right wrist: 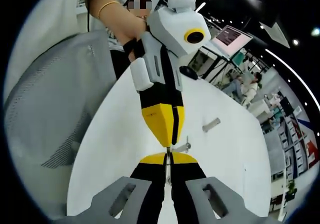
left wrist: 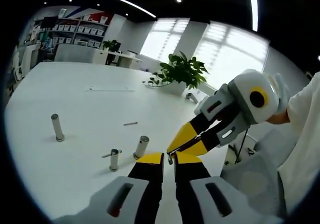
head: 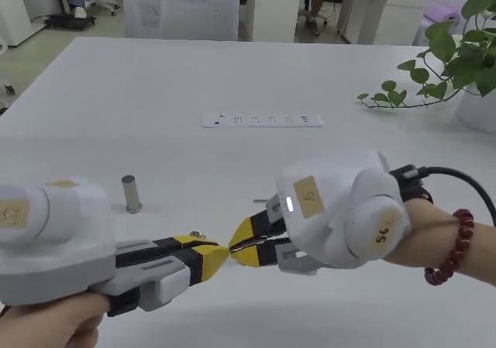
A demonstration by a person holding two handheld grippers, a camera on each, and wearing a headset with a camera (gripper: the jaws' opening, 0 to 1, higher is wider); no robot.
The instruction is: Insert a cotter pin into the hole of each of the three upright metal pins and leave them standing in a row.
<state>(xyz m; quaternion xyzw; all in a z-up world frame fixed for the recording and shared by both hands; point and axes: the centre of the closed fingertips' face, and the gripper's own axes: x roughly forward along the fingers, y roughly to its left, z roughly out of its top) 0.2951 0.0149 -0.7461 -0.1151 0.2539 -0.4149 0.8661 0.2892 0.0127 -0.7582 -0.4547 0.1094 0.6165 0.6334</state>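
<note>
A plain white tabletop [head: 155, 84] spreads out under and all around the jaws. Well beyond the jaws, farther across it, a long white power strip [head: 262, 120] lies flat. Beyond the jaws and off to their right, a green leafy plant [head: 453, 53] trails out of a white pot [head: 477, 108]. Past the tabletop's far edge, straight on from the jaws, stand a grey fabric chair back [head: 180, 13] and a white cabinet [head: 287, 7].
</note>
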